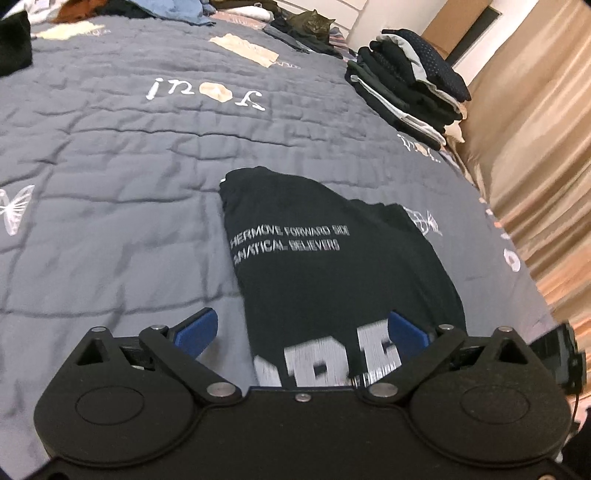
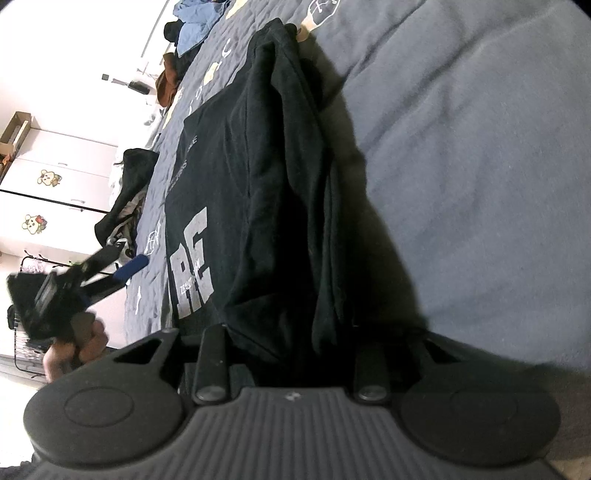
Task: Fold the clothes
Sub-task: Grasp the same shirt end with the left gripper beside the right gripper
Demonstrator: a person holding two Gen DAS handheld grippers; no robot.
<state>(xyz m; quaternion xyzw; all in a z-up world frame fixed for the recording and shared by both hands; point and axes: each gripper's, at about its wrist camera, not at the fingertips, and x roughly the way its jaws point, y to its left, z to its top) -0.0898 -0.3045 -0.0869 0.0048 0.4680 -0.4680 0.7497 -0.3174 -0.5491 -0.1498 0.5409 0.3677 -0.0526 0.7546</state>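
A black T-shirt [image 1: 332, 258] with white lettering is laid flat on the grey quilt. Its side toward 3 o'clock is folded over.

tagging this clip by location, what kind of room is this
Most likely a bedroom at home. The work surface is a bed under a grey quilted bedspread; a stack of folded clothes sits at its far edge, a cat lies at the far end, and white cupboards line the wall.
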